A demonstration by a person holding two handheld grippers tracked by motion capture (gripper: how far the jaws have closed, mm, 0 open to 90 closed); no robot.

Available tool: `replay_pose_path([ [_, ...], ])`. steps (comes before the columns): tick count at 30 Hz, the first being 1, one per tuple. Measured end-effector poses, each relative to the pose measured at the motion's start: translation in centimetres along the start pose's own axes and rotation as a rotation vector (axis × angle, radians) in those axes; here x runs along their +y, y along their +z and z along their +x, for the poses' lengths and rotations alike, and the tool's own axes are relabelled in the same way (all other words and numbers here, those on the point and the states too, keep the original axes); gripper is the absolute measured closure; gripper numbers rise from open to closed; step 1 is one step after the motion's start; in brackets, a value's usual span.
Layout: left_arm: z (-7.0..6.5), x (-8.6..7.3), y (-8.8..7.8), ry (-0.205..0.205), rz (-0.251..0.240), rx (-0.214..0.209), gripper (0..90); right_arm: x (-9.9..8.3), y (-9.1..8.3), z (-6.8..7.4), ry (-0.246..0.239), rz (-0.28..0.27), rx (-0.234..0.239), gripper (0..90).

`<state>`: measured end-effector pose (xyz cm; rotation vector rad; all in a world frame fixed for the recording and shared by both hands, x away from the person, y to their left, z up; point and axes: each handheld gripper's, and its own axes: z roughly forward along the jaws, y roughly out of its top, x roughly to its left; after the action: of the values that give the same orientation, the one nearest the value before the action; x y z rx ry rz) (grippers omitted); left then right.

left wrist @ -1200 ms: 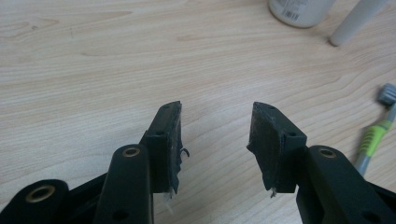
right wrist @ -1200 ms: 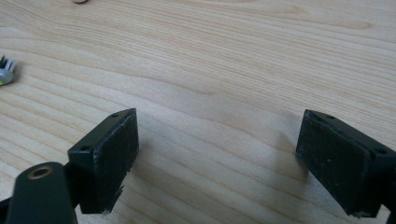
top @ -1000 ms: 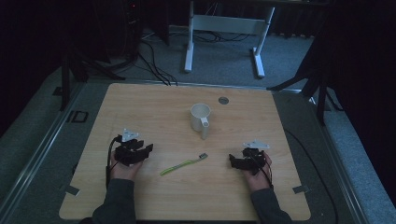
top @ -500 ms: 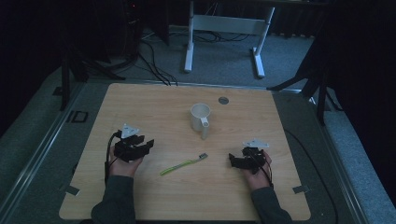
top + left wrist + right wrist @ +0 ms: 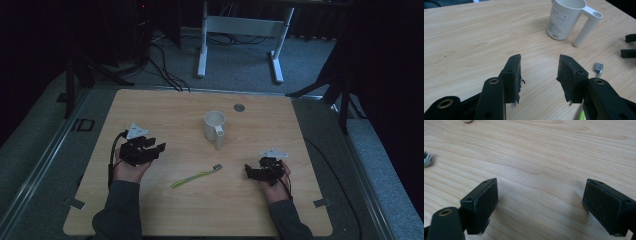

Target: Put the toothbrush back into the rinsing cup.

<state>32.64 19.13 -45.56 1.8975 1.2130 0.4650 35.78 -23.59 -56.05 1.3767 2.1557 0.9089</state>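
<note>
A white mug [image 5: 215,126] [image 5: 566,18] with a long handle stands upright near the middle of the wooden table [image 5: 165,110]. A green toothbrush [image 5: 196,175] with a grey head [image 5: 598,67] lies flat in front of it, between my hands. At the left, my left gripper [image 5: 153,149] [image 5: 539,76] is lifted off the table, open with nothing between its jaws, and points toward the mug. To the right of the toothbrush head, my right gripper [image 5: 248,171] [image 5: 540,203] stays low over the table, open wide and empty.
A small grey disc [image 5: 239,107] is set into the table behind the mug. A white desk frame [image 5: 240,30] and cables lie on the floor beyond the far edge. Bare wood stretches all around the mug and toothbrush.
My left gripper has risen off the table and shifted slightly toward the middle. The right gripper, mug and toothbrush have not moved.
</note>
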Motion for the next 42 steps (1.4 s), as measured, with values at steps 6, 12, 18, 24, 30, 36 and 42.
replay_pose_path([
  [6, -0.1, 0.8, 0.0, 0.024, 0.016, -0.021, 55.0, 0.0, 0.0, 0.0, 0.0, 0.001, 0.0, 12.6],
  [12, -0.4, 1.5, 0.2, 0.055, 0.037, -0.045, 58.9, 0.0, 0.0, 0.0, 0.002, 0.0, 0.0, 12.6],
  [18, -0.9, 2.1, 0.4, 0.096, 0.068, -0.052, 61.7, 0.0, 0.0, 0.0, 0.001, 0.001, 0.0, 12.6],
  [24, -1.2, 2.7, 0.4, 0.118, 0.088, -0.055, 61.6, 0.0, 0.0, 0.0, 0.002, 0.001, 0.001, 12.6],
  [30, -1.5, 3.4, 0.5, 0.141, 0.119, -0.072, 62.8, 0.1, 0.0, 0.0, -0.001, 0.0, 0.002, 12.6],
  [36, -1.8, 3.9, 0.7, 0.156, 0.154, -0.086, 62.8, 0.1, 0.0, 0.0, 0.0, 0.001, 0.002, 12.6],
  [42, -2.1, 4.4, 0.9, 0.176, 0.177, -0.087, 62.4, 0.1, 0.0, 0.0, 0.0, 0.002, 0.003, 12.6],
])
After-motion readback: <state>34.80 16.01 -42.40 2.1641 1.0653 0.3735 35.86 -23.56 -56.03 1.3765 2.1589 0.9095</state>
